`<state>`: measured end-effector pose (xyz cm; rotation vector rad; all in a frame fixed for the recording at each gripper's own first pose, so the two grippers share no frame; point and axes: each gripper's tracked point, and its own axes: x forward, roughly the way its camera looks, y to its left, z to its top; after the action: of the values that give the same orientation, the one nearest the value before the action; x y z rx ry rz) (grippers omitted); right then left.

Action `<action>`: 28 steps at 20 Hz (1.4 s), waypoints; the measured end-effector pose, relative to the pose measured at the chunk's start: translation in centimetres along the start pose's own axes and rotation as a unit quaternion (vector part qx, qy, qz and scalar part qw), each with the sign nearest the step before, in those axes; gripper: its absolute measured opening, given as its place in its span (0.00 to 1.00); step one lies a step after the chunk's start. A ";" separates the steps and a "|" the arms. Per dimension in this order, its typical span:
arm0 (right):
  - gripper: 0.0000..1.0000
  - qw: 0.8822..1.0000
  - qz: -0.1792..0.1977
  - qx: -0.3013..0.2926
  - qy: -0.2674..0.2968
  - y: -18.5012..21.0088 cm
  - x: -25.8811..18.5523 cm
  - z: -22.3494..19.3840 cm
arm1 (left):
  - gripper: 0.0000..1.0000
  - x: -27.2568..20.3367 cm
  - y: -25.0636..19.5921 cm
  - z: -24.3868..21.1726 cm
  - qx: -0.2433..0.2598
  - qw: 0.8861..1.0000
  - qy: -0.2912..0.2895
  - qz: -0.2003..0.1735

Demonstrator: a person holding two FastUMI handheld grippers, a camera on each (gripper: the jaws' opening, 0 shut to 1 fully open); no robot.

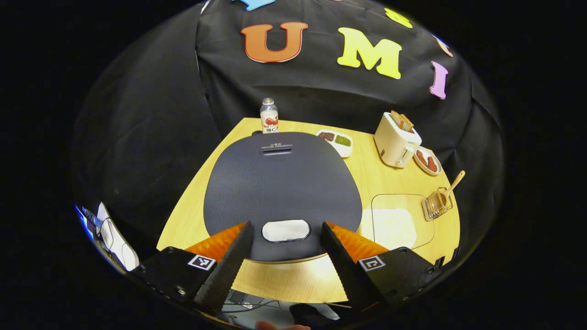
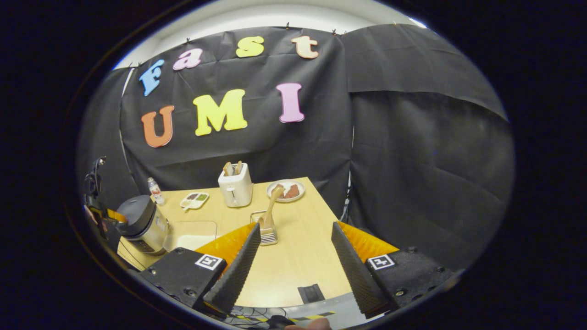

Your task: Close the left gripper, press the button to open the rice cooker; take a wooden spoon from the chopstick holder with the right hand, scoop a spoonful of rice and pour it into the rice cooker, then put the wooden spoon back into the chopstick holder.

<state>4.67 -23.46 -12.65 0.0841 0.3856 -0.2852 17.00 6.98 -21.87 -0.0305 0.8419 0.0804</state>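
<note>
Rice cooker (image 1: 282,192) sits at the desk's (image 1: 293,279) near left edge, lid down, its pale button (image 1: 286,230) just between the spread fingers of the left tongs (image 1: 286,238), which must clench before pressing. It looks heavy and rigid, so a firm push should not shift it. Right tongs (image 2: 296,247) hang released, holding nothing, facing the wooden spoon (image 2: 271,201) upright in the wire chopstick holder (image 2: 266,229) (light, stiff; best gripped mid-handle). Rice lies in a clear tray (image 1: 399,220) beside the cooker.
</note>
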 end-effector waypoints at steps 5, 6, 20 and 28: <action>1.00 1.000 0.024 0.000 -0.007 1.2 1.6 1.9 | 0.99 0.5 0.0 -1.1 -0.013 1.000 0.006 0.002; 1.00 0.999 0.031 -0.001 -0.013 1.7 2.3 2.7 | 0.99 0.5 -0.1 -1.6 -0.015 1.000 0.018 0.005; 0.98 0.994 0.095 -0.018 -0.059 4.9 7.5 7.7 | 0.95 -3.1 -1.5 -1.2 -0.055 0.997 -0.044 0.038; 1.00 0.987 0.102 -0.039 -0.121 8.5 -3.3 8.2 | 0.95 -13.4 -4.8 0.0 0.004 0.981 -0.190 -0.036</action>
<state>7.14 -15.60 -3.65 0.0117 0.1442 -0.0754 8.52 1.36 -11.87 -0.0366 0.4576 0.0132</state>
